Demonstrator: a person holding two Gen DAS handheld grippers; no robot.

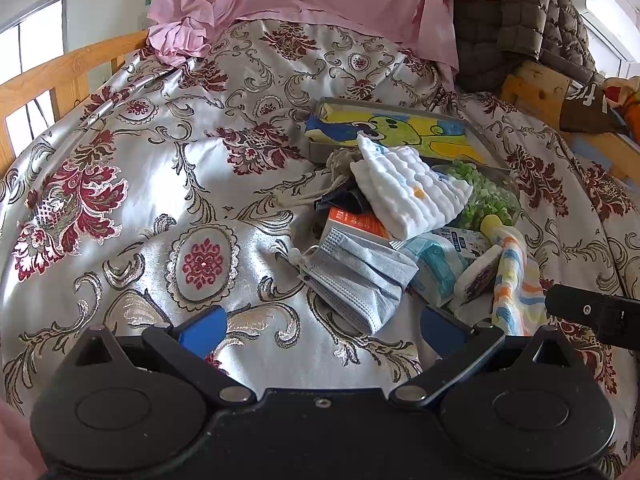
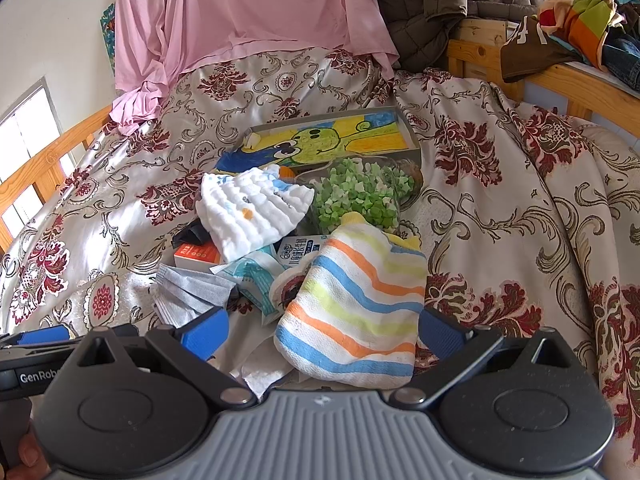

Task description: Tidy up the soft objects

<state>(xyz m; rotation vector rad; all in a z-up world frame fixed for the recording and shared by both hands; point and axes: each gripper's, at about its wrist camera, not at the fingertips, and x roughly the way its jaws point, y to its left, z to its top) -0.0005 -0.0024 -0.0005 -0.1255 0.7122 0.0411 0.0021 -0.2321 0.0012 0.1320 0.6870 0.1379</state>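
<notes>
A pile of small items lies on a floral bedspread. On top is a white quilted cloth. Grey face masks lie at the pile's near left. A striped towel lies at its near right. My left gripper is open, its blue fingers apart just short of the masks. My right gripper is open too, with the striped towel's near end lying between its fingers.
A grey tray with a green cartoon picture lies behind the pile, beside a clear bag of green bits. An orange box, a milk carton and a teal packet sit in the pile. Wooden rails edge the bed; pink sheet hangs behind.
</notes>
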